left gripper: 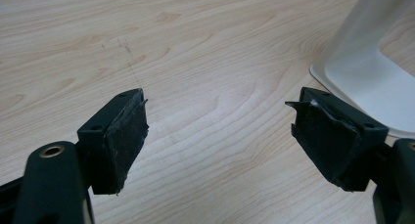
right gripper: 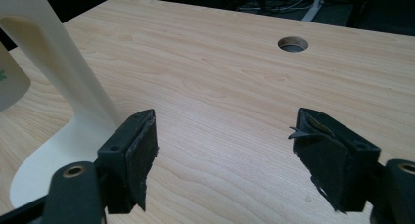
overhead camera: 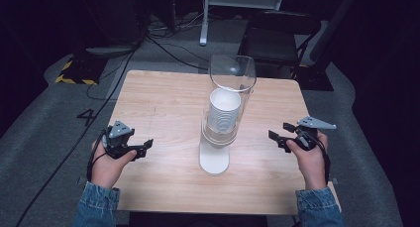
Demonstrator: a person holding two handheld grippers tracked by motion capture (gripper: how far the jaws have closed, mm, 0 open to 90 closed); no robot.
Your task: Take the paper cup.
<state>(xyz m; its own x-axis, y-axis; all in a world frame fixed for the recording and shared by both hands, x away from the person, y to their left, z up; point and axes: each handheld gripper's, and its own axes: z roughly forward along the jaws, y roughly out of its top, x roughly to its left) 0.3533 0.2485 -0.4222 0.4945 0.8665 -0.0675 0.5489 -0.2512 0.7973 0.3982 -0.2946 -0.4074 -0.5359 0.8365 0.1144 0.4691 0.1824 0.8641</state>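
- Near the middle of the wooden worktop (overhead camera: 163, 93), a white cup dispenser stand (overhead camera: 214, 160) is rising, carrying a clear tube (overhead camera: 232, 73) with a stack of white paper cups (overhead camera: 224, 110) sitting inside it.
- From the high view, the left tongs (overhead camera: 146, 145) are hovering well to the left of the stand's base, and the right tongs (overhead camera: 275, 138) are hovering well to its right; both are pointing inward at it, each gripped in a hand with a denim cuff.
- The left gripper view is showing the left tongs (left gripper: 218, 119) spread wide with only bare wood between the pads, and the stand's white foot (left gripper: 362, 82) lying just beyond the right pad.
- The right gripper view is showing the right tongs (right gripper: 225, 136) likewise spread and pinching nothing; the stand's upright (right gripper: 54, 57) is leaning up past the left pad.
- That same view is revealing a round cable hole (right gripper: 293, 44) in the worktop's far part.
- Beyond the worktop, the high view is taking in a dark chair (overhead camera: 277, 36) and cables (overhead camera: 168, 48) trailing over the grey floor.
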